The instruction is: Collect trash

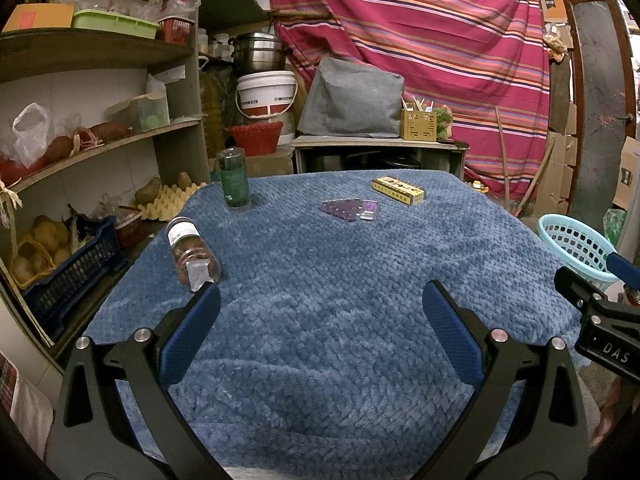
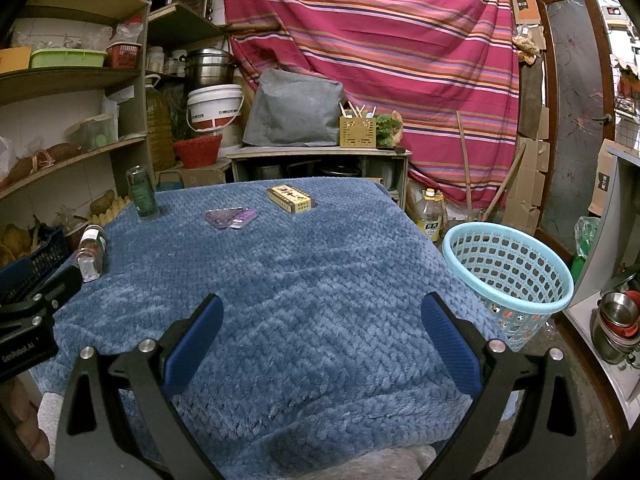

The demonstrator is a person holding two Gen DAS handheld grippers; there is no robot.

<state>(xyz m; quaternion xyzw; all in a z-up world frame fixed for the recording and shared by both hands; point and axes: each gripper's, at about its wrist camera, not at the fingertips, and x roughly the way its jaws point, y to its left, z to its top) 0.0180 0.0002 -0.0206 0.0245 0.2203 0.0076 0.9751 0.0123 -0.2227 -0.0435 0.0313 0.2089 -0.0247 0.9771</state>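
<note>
A table under a blue blanket (image 1: 320, 280) holds four items. A clear bottle with brown contents (image 1: 193, 254) lies on its side near the left edge, just ahead of my left gripper's left fingertip; it also shows in the right wrist view (image 2: 92, 253). A dark green bottle (image 1: 233, 180) stands upright at the far left (image 2: 142, 193). A purple blister pack (image 1: 350, 209) and a yellow box (image 1: 398, 190) lie at the far side (image 2: 231, 218) (image 2: 290, 199). My left gripper (image 1: 320, 300) is open and empty. My right gripper (image 2: 322, 308) is open and empty. A light blue waste basket (image 2: 508, 276) stands right of the table.
Shelves with potatoes, crates and bags (image 1: 80, 200) line the left. A low cabinet with a grey bag (image 1: 352, 100) stands behind the table. A striped red cloth (image 1: 420, 40) hangs at the back. An oil bottle (image 2: 429, 214) and metal bowls (image 2: 618, 324) sit on the floor at the right.
</note>
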